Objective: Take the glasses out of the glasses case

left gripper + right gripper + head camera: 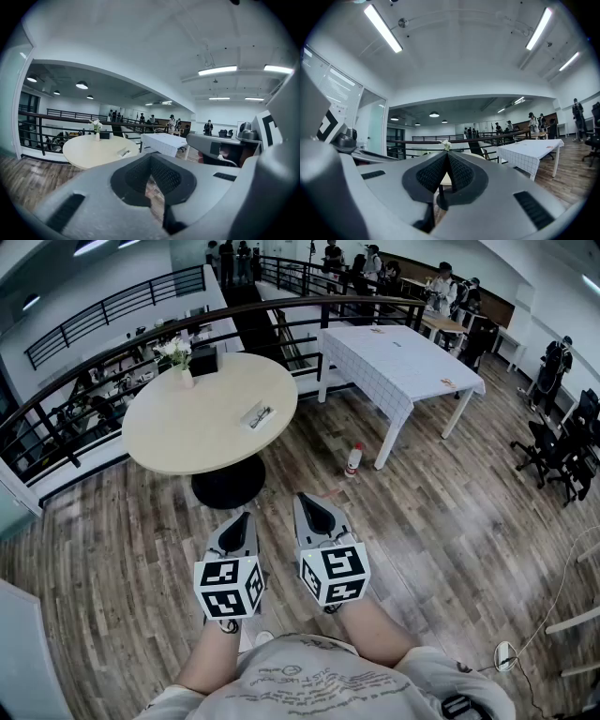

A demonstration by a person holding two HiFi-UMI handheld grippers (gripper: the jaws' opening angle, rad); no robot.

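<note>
The left gripper (246,516) and right gripper (307,499) have their jaws pressed together on nothing, well apart from the glasses case (256,415) on the round table (178,432). I can't make out the glasses from here, but they are likely light and fragile. I'd steady the case and pinch the frame gently at the bridge.

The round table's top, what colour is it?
The round table top is pale cream, clearest in the head view.

Open-plan office on a mezzanine level. Wood-plank floor (450,521), with a black railing (94,357) along the far edge. Round table (187,432) with a flower vase (178,357) far left; long table under a checked cloth (403,362) far right. Black office chairs (553,451) at right. Ceiling strip lights (383,28). People (441,287) standing at the far back
</note>
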